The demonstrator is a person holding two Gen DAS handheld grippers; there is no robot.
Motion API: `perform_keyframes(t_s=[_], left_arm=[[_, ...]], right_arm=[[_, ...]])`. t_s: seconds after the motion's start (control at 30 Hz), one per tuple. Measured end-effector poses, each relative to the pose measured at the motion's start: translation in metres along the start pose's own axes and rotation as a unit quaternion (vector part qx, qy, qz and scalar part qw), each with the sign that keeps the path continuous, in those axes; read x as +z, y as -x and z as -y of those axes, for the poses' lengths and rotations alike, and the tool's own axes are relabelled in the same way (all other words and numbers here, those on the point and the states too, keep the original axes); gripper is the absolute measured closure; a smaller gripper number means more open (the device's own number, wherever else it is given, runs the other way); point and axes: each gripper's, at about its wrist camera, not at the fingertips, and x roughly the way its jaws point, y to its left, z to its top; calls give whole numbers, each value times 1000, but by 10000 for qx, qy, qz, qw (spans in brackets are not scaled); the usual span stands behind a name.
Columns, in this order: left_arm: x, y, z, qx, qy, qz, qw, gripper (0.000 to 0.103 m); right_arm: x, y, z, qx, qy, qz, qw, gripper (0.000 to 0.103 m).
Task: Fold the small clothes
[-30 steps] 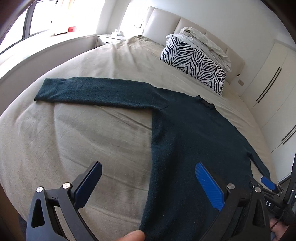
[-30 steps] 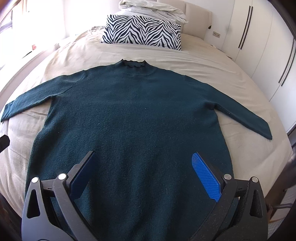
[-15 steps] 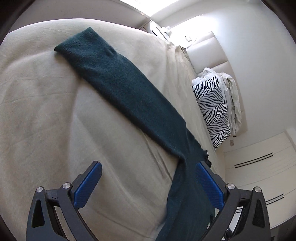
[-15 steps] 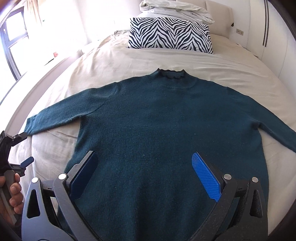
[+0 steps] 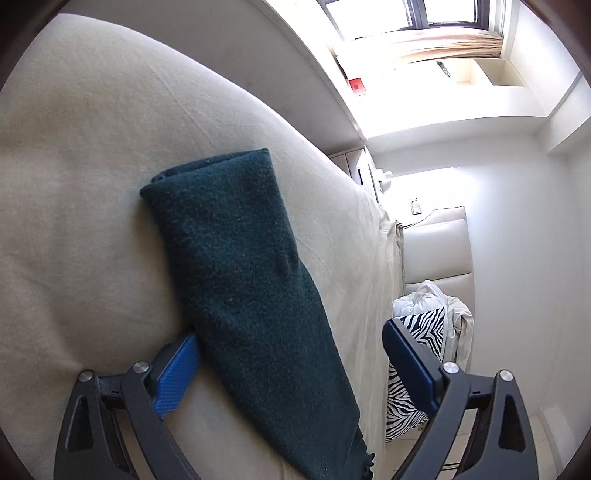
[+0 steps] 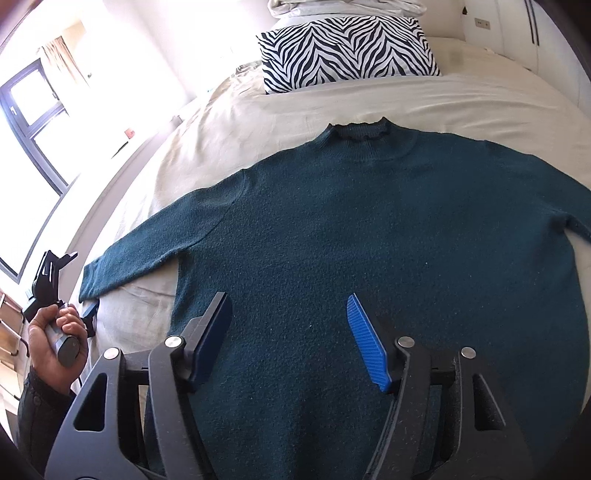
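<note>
A dark teal sweater (image 6: 369,236) lies flat on the beige bed, neck toward the pillows, sleeves spread. Its left sleeve (image 5: 240,266) fills the left wrist view, cuff end up-left. My left gripper (image 5: 291,354) is open and straddles that sleeve, with one blue pad (image 5: 177,373) low against the sheet beside it and the other raised. It also shows in the right wrist view (image 6: 51,280), held in a hand by the sleeve cuff. My right gripper (image 6: 288,332) is open and empty above the sweater's lower body.
A zebra-print pillow (image 6: 347,48) with white bedding behind it sits at the headboard. A window (image 6: 33,107) and ledge run along the bed's left side. White wardrobes (image 6: 524,26) stand at the right. Beige sheet (image 5: 74,184) surrounds the sleeve.
My left gripper has swung left and down onto the left sleeve near its cuff. My right gripper has drifted left and closer over the sweater's body. Both stay open.
</note>
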Motion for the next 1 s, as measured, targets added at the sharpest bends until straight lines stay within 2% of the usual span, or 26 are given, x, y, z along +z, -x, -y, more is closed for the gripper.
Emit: perform_keyframes(t_s=[0.03,0.1,0.13,0.17,0.23,0.3,0.33,0.37,0.4,0.43,0.47,0.57,0.6,0.67,0.7,0.73,0.77,0.8,0.83,0.87,0.9,0.93,0.97,1.0], left_arm=[[4,-8,2,48,-13,-60,10000,31],[10,-23,2,223,81,-240,9994,79],[11,-27,4,287,79,-309,9991,88],[9,-30,10,284,-34,-343,9990,94],[-6,-29,39,233,-645,-372,9969,96],[-35,-31,79,80,-1426,-534,9883,96],[-53,-35,100,-11,-1845,-701,9803,96],[-82,-37,122,-88,-2314,-905,9686,96],[-114,-42,146,-153,-2841,-1102,9523,96],[-149,-43,166,-190,-3400,-1250,9319,96],[-187,-46,184,-213,-3967,-1396,9070,96],[-300,-69,214,-216,-5386,-1798,8229,95],[-337,-75,213,-134,-5812,-1937,7903,95],[-397,-87,197,68,-6494,-2060,7320,95],[-421,-91,185,188,-6761,-2140,7048,92],[-438,-92,172,297,-6932,-2224,6850,91],[-447,-93,163,397,-7030,-2245,6737,83],[-451,-90,156,414,-7079,-2228,6690,72],[-450,-89,152,372,-7079,-2192,6704,66],[-445,-75,144,328,-7050,-2156,6748,51],[-441,-72,144,306,-7022,-2133,6786,33],[-438,-67,143,306,-7027,-2074,6799,27],[-436,-62,142,284,-7087,-1974,6767,23],[-436,-57,141,271,-7196,-1883,6678,23]], right_arm=[[0,0,3,11,-15,25,10000,42],[0,1,12,35,-72,75,9999,45],[0,2,17,64,-119,85,9999,47],[1,2,23,103,-186,101,9997,53],[2,4,38,151,-365,140,9991,61],[3,6,55,174,-553,174,9982,69],[3,7,64,190,-652,180,9975,69],[4,7,74,209,-753,187,9968,69],[4,8,83,229,-845,193,9960,69],[3,10,92,245,-934,209,9951,69],[2,12,101,249,-1019,235,9942,69],[-2,20,130,236,-1280,301,9910,69],[-3,22,140,221,-1366,313,9899,69],[-6,23,161,233,-1539,250,9875,69],[-7,23,170,246,-1636,203,9860,68],[-8,22,180,249,-1724,178,9845,68],[-8,19,189,248,-1786,129,9835,68],[-7,16,196,255,-1848,55,9824,64],[-7,11,203,304,-1936,-31,9806,60],[-6,6,207,399,-2020,-93,9785,54],[-4,-1,210,515,-2072,-129,9769,53],[0,-8,209,636,-2077,-171,9760,53],[5,-17,206,736,-2047,-233,9758,53],[11,-26,198,826,-1983,-285,9762,53]])
